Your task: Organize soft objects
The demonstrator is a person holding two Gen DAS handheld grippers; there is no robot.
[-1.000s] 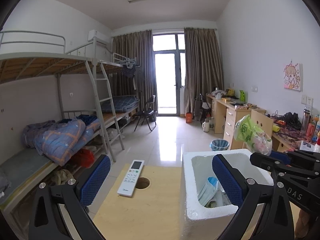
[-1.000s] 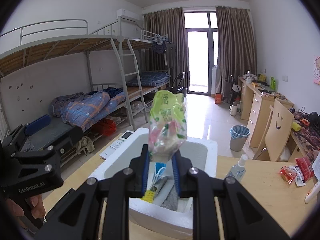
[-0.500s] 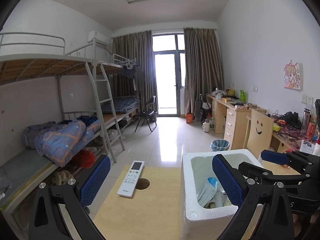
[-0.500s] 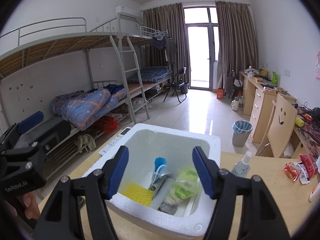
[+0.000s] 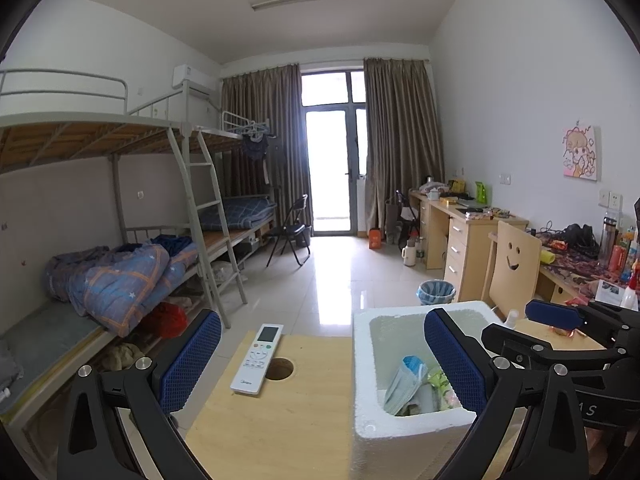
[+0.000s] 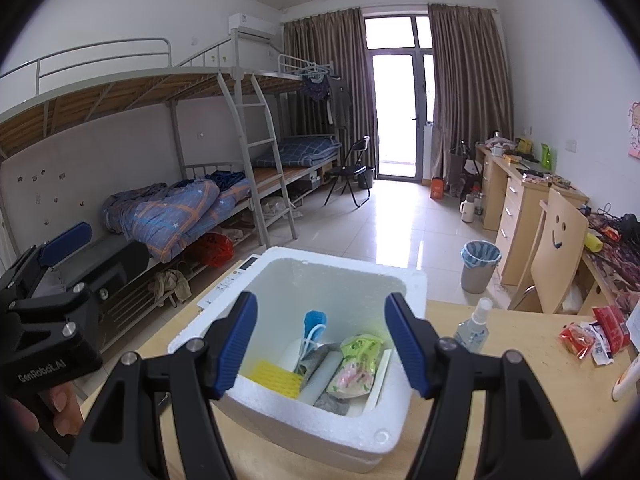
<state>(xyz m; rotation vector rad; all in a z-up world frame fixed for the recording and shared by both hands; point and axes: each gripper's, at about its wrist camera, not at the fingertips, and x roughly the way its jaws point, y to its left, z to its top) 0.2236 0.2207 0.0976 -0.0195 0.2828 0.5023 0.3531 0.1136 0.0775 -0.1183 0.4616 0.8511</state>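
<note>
Currently the right gripper (image 6: 322, 344) hangs wide and empty above the foam box (image 6: 412, 280); the green snack packet (image 6: 356, 364) lies inside, apparently atop other items. Left gripper (image 5: 320, 364) also spread, empty.

Box (image 6: 404, 280) mouth lies open from above; remote (image 5: 258, 358) and table hole (image 5: 279, 369) sit left; spray bottle (image 6: 474, 326), snack packets (image 6: 592, 330) crowd right.
</note>
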